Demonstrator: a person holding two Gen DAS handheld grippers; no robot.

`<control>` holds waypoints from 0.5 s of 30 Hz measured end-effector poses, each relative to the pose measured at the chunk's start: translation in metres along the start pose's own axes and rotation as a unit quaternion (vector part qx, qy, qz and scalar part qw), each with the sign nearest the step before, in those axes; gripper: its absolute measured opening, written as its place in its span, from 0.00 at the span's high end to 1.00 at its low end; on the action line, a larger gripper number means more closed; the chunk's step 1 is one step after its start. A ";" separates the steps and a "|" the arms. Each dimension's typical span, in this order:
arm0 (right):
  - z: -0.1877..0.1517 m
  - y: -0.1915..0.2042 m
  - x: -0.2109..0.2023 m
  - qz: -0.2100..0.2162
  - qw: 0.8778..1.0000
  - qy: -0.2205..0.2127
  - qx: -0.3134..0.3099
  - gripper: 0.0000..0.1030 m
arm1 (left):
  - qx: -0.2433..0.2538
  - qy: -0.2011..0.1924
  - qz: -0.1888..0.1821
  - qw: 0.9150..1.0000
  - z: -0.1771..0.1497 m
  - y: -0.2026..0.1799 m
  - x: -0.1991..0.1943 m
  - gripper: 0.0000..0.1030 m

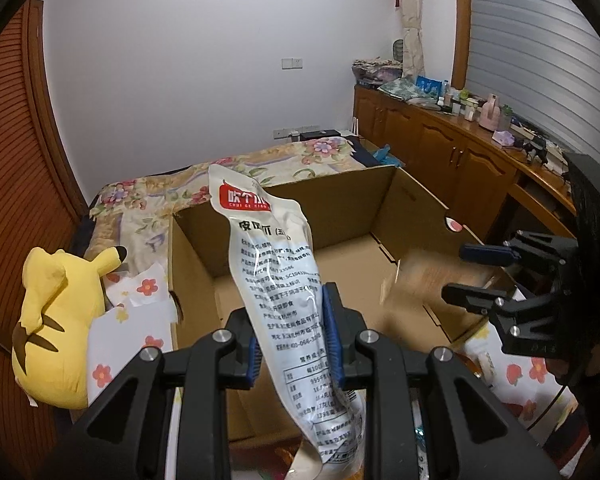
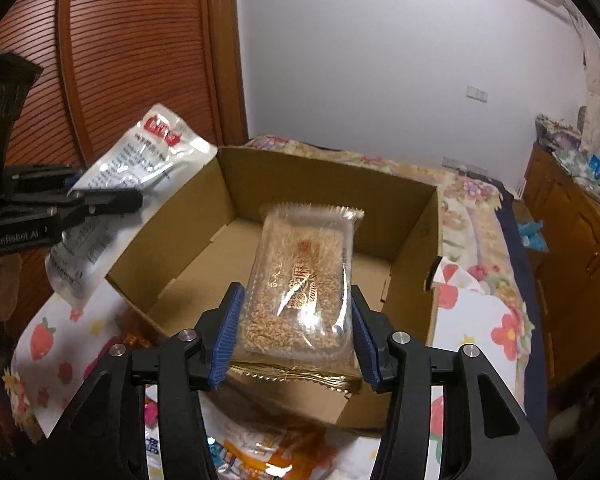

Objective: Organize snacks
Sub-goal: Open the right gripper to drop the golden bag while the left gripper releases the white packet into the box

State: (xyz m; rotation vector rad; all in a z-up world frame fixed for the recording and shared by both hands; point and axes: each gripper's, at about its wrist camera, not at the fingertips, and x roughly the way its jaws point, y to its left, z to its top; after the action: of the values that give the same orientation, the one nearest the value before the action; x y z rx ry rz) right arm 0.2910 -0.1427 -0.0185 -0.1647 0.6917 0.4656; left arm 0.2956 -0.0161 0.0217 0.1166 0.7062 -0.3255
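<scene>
An open cardboard box [image 1: 340, 200] [image 2: 328, 184] sits on the bed with nothing inside it. My left gripper [image 1: 288, 304] is shut on a white snack pouch [image 1: 272, 264] with a red label, held upright over the box's near left corner. The right wrist view shows that gripper [image 2: 112, 196] and pouch [image 2: 148, 152] at the left. My right gripper [image 2: 296, 292] hangs over the box's near edge. A clear packet of sesame crisp [image 2: 304, 272] lies between its blue pads, which stand just off its sides. In the left wrist view that packet [image 1: 412, 284] is blurred beside the right gripper [image 1: 460, 274].
A yellow plush toy [image 1: 56, 320] lies left of the box on a flower-print cloth [image 2: 52, 336]. More snack packets [image 2: 260, 452] lie below the grippers. A cluttered wooden cabinet [image 1: 440, 136] runs along the right wall, and a wooden slatted door [image 2: 140, 60] stands at the left.
</scene>
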 end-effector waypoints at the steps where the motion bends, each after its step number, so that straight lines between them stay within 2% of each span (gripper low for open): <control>1: 0.001 -0.002 0.002 0.000 1.000 0.001 0.002 0.47 | 0.001 0.001 0.000 1.000 0.001 0.000 0.004 0.77; 15: -0.006 -0.011 -0.007 0.003 1.000 0.006 0.000 0.46 | 0.002 0.033 0.014 0.999 0.007 0.006 0.049 0.78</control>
State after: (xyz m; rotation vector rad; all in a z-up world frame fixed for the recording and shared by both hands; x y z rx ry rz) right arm 0.2878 -0.1563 -0.0183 -0.1656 0.7043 0.4706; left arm 0.3373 -0.0249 -0.0050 0.1412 0.7690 -0.2964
